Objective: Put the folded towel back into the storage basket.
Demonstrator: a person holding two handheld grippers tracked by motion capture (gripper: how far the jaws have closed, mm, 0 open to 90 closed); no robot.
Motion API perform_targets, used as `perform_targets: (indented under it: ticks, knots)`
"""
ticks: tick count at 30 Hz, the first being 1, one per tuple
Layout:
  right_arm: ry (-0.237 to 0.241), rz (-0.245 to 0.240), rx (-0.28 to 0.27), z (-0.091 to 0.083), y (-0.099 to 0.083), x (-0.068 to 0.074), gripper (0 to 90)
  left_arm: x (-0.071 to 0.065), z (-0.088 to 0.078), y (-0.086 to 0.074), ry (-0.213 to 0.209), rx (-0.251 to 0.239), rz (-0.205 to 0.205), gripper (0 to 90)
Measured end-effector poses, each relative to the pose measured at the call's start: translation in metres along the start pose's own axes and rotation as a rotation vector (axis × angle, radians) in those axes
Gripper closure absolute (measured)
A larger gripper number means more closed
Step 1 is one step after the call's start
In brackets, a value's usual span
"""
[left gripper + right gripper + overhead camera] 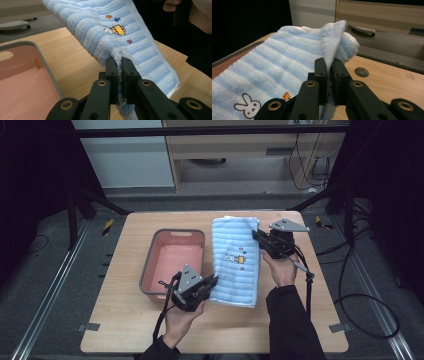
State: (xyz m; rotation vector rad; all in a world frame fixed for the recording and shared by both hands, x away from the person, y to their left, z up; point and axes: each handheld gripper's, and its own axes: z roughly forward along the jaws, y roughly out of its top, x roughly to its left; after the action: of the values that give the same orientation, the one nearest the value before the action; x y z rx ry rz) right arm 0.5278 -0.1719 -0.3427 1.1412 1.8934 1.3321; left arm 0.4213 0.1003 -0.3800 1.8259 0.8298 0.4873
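High view: on the desk (125, 330), right of centre beside a pink basin (172, 262), lies a blue striped towel (235, 265), stretched between the tongs. The left tongs (214, 281) pinch its lower left corner; the right tongs (256, 236) pinch its upper right edge.

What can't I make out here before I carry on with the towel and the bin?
- Towel underside: high view, hidden by its own top layer.
- Cloth inside left gripper: left gripper view, covered by the jaws.
- Cloth inside right gripper: right gripper view, same.
- Bin near corner: high view, behind the left gripper.
- Embroidery: high view, too small.
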Motion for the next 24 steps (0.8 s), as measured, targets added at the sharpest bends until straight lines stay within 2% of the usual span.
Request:
perform_targets:
  ticks: [14,20,24]
  knots:
    - [0.015,-0.03,-0.021,0.017,0.026,0.024,84.0,0.024,-0.027,0.012,0.064,-0.035,0.011,85.1]
    - [0.029,-0.036,-0.025,0.026,0.033,0.036,84.1,0.033,-0.038,0.013,0.09,-0.043,0.019,85.1]
    - [0.039,-0.043,-0.029,0.031,0.037,0.043,84.1,0.041,-0.044,0.011,0.104,-0.053,0.006,85.1]
